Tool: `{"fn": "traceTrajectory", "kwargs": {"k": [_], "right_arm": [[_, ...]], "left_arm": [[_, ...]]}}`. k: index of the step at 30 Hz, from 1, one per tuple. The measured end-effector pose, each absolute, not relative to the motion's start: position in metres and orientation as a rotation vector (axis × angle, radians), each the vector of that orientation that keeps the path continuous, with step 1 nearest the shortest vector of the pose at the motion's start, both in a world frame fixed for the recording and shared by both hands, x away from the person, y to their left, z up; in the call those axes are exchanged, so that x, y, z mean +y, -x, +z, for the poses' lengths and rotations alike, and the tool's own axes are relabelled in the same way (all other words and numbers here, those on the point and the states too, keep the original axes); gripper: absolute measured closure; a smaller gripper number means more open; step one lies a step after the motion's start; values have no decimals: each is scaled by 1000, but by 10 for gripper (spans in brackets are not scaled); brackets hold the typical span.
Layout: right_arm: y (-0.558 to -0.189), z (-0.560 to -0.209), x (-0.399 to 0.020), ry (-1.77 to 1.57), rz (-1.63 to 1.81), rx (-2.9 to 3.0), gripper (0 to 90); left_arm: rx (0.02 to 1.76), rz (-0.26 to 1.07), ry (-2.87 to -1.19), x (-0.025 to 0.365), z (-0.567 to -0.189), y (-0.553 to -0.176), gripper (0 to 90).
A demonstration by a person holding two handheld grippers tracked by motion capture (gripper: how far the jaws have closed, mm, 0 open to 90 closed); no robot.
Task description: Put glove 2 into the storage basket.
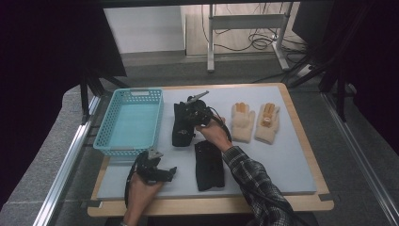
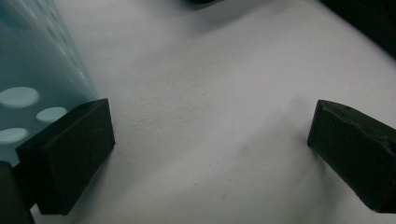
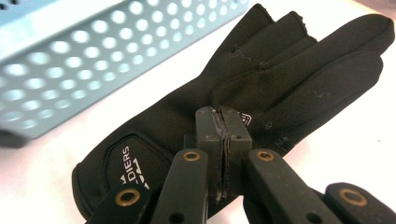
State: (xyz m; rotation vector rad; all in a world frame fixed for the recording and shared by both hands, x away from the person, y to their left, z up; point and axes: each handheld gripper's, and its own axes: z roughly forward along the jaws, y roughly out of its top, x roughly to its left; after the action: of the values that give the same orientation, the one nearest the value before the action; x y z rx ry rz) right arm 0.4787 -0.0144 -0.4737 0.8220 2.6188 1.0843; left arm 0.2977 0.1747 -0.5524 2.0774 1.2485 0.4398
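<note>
Right claw [image 3: 223, 122] is clenched over a black glove [image 3: 261, 79], whether pinching fabric cannot be told; glove lies beside the teal basket [image 1: 129, 120] toward the worktop's [image 1: 301, 155] far edge. Left claw [image 2: 210, 154] is released, held near the front-left corner.

In the high view, the right gripper [image 1: 192, 113] covers the middle of a black glove [image 1: 180, 126], so the contact beneath cannot be made out. The right gripper view cuts that glove's cuff off at the bottom edge, and its white lettering reads only in part. The left gripper view shows the turquoise basket [image 2: 32, 79] as a blur, cut by the left edge. The 2 cream gloves' [image 1: 254, 121] orange markings are too small to identify.
</note>
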Motion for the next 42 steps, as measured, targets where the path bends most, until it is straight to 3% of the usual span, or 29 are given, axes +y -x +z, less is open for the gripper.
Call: {"fn": "traceTrajectory", "kwargs": {"k": [15, 26, 32, 42], "right_arm": [[-434, -439, -64, -769, 1196, 2650, 873], [-379, -428, -126, -766, 1255, 2649, 872], [-352, -445, -137, -752, 1246, 2694, 870], [-355, -480, -129, -767, 1149, 2719, 859]], "left_arm": [[1249, 440, -2073, 175, -553, -298, 8], [1250, 441, -2069, 174, -553, -298, 8], [1253, 441, -2065, 174, -553, -298, 8], [1250, 442, -2071, 174, -553, -298, 8]]}}
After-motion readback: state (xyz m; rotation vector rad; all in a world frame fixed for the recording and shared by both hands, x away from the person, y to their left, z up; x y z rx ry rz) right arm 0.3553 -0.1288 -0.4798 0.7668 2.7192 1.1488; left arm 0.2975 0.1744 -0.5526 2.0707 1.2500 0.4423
